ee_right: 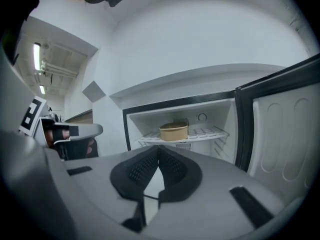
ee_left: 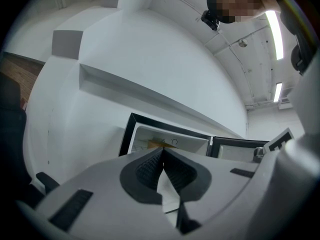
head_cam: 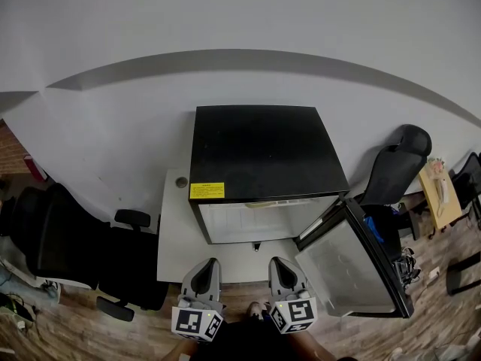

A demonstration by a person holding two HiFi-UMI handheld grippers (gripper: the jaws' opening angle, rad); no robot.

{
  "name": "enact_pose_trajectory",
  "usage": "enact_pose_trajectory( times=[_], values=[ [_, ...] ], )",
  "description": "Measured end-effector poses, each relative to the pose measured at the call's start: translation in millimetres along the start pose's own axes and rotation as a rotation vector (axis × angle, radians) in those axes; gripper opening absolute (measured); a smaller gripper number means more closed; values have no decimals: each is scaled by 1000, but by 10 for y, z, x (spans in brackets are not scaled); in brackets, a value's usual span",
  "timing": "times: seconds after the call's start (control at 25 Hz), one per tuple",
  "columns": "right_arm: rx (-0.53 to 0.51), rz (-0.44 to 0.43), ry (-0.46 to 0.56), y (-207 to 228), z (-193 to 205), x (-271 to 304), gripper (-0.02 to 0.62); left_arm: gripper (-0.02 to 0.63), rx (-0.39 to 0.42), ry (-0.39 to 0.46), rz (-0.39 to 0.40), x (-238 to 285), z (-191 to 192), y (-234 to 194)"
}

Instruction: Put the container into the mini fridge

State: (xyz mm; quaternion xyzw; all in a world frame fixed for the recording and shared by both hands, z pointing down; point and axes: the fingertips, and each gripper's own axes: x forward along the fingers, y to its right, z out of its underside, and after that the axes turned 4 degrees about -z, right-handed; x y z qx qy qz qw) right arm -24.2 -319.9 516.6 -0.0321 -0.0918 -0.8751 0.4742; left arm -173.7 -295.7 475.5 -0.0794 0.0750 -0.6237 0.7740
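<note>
The black mini fridge [head_cam: 259, 164] stands on a low white platform against the wall, its door [head_cam: 353, 265] swung open to the right. Inside, a round tan container [ee_right: 174, 131] sits on the white wire shelf [ee_right: 210, 132]; a tan sliver of it [ee_left: 152, 144] shows in the left gripper view. Both grippers are held side by side in front of the opening, short of it. My left gripper [head_cam: 208, 265] is shut with nothing between its pads [ee_left: 150, 166]. My right gripper [head_cam: 279, 264] is likewise shut and empty, aimed at the shelf [ee_right: 159, 149].
Black office chairs stand at the left [head_cam: 68, 247] and another at the right [head_cam: 394, 168] behind the door. The white platform [head_cam: 176, 232] extends left of the fridge. A small wooden table [head_cam: 440, 190] is at the far right. The floor is wood.
</note>
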Motion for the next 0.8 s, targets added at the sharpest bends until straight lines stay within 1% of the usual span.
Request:
enact_pose_trajectory(
  times=[0.32,0.44,0.64,0.8],
  values=[
    [-4,18,10,25,-49,-2,17,8,-7,12,6,-2,16,-7],
    [5,12,17,20,-61,12,17,8,-1,4,0,3,-7,-11],
    [9,4,25,7,-69,33,17,8,5,15,9,9,-12,-18],
    [8,0,23,-4,-71,46,17,8,-2,8,-8,13,-51,-36]
  ],
)
